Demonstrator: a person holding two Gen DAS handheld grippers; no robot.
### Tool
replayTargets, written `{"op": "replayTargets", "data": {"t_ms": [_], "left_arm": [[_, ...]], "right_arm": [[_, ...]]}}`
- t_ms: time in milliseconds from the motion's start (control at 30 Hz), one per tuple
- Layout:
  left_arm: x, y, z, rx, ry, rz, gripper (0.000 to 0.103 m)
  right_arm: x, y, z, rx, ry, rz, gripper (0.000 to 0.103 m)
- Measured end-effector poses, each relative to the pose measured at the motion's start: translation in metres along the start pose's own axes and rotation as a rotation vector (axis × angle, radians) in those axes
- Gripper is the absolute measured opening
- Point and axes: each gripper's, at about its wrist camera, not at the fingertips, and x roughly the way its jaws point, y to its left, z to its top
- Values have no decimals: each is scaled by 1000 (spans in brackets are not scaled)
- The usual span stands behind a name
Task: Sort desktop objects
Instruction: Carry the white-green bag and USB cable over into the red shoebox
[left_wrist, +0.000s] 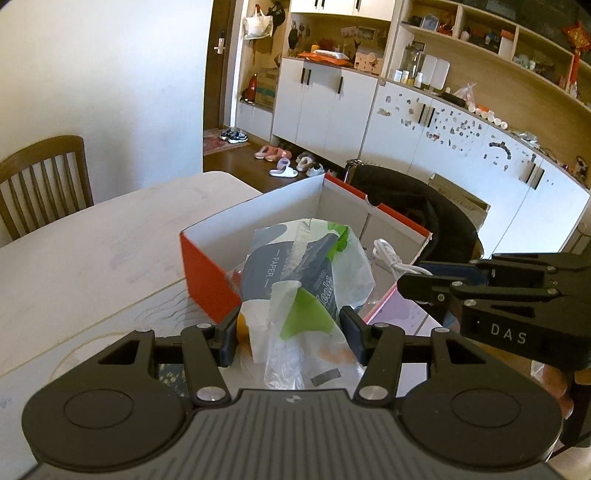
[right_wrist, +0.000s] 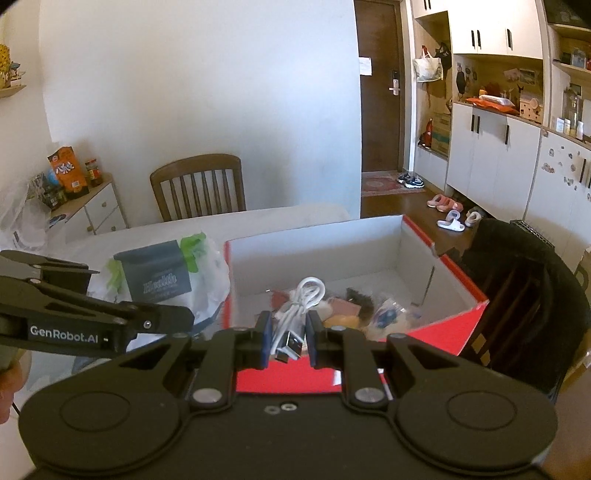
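Observation:
My left gripper (left_wrist: 288, 332) is shut on a thin plastic bag (left_wrist: 314, 280) that holds a dark grey pack of paper tissues with green patches. It hangs just in front of the near left corner of the red shoebox (left_wrist: 207, 273). My right gripper (right_wrist: 288, 334) is shut on a coiled white USB cable (right_wrist: 301, 302), over the front edge of the red shoebox (right_wrist: 458, 317). The box has a white inside and several small items (right_wrist: 351, 314) on its bottom. Each gripper shows in the other's view: the right gripper (left_wrist: 406, 286) with the cable (left_wrist: 388, 258), the left gripper (right_wrist: 184, 317) with the bag (right_wrist: 166, 280).
The box stands on a pale table (left_wrist: 92, 240). A wooden chair (right_wrist: 199, 188) stands at the table's far side. A second chair draped with black clothing (right_wrist: 524, 295) is right of the box. A small cabinet with snacks (right_wrist: 85, 206) stands far left.

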Motion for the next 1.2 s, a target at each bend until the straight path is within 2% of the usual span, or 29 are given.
{"op": "replayTargets", "data": {"t_ms": [600,900,1200], "left_arm": [[96,-38,47,82,117,83,54],[144,-41,58,112,201,130,54],[178,-40,62,142,268,160,55]], "right_arm": [[54,-79,30,-7,33,44,18],[99,-97,37,-17,98,78,18],[139,-95,31,-80,172,80,18]]}}
